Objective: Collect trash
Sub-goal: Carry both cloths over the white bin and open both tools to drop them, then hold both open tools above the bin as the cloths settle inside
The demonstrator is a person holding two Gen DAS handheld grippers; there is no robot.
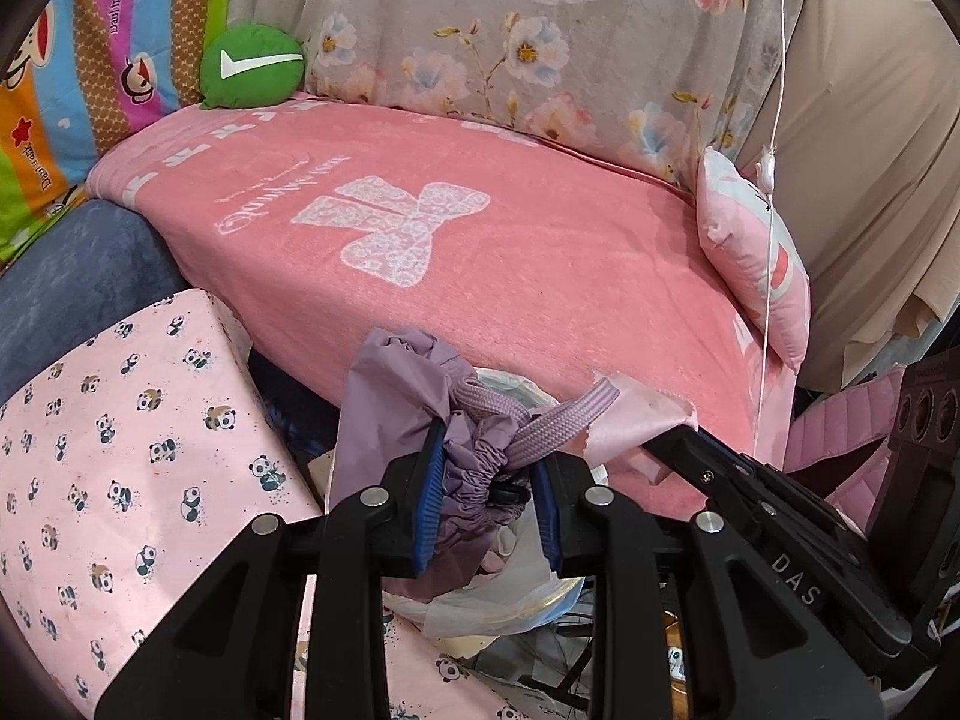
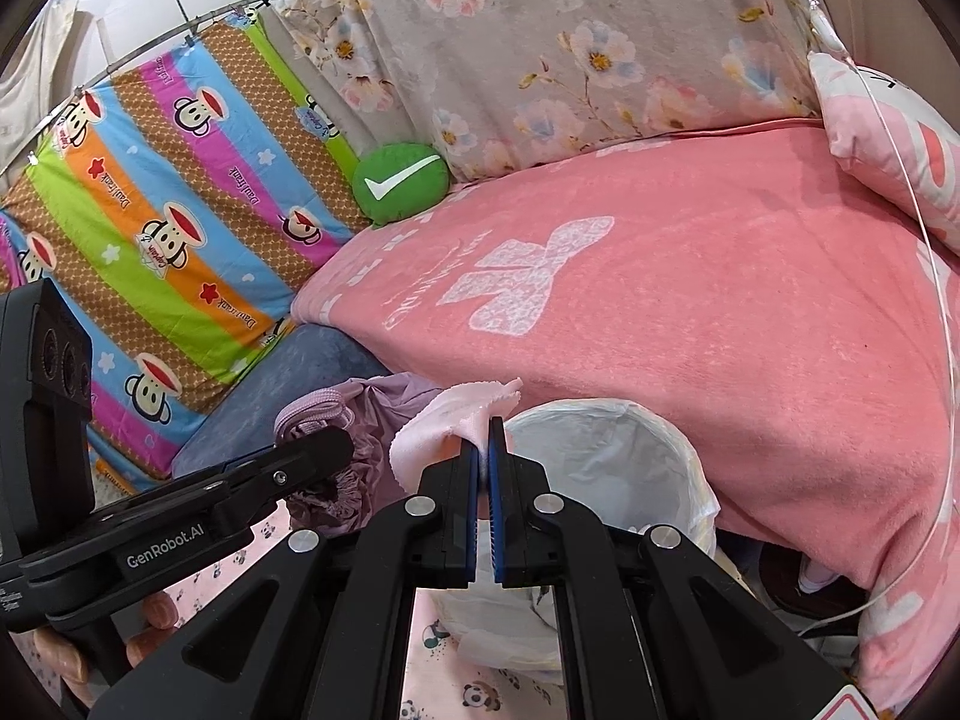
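My left gripper [image 1: 487, 463] is shut on a crumpled purple bag [image 1: 414, 414] with an elastic hem and woven straps, held above the bin. My right gripper [image 2: 485, 445] is shut on a pale pink cloth scrap [image 2: 444, 417], held at the near rim of a bin lined with a white plastic bag [image 2: 606, 456]. The same pink scrap [image 1: 636, 420] shows in the left wrist view, just right of the purple bag, with the right gripper's finger under it. The purple bag [image 2: 336, 450] shows left of the scrap in the right wrist view. The lined bin [image 1: 510, 594] sits below my left gripper.
A pink blanket with a white bow print [image 1: 480, 252] covers the bed behind the bin. A panda-print pink cloth [image 1: 120, 450] lies at the near left. A green check-mark cushion [image 1: 252, 66], a small pink pillow [image 1: 750, 258] and a hanging white cord [image 1: 768, 240] are on the bed.
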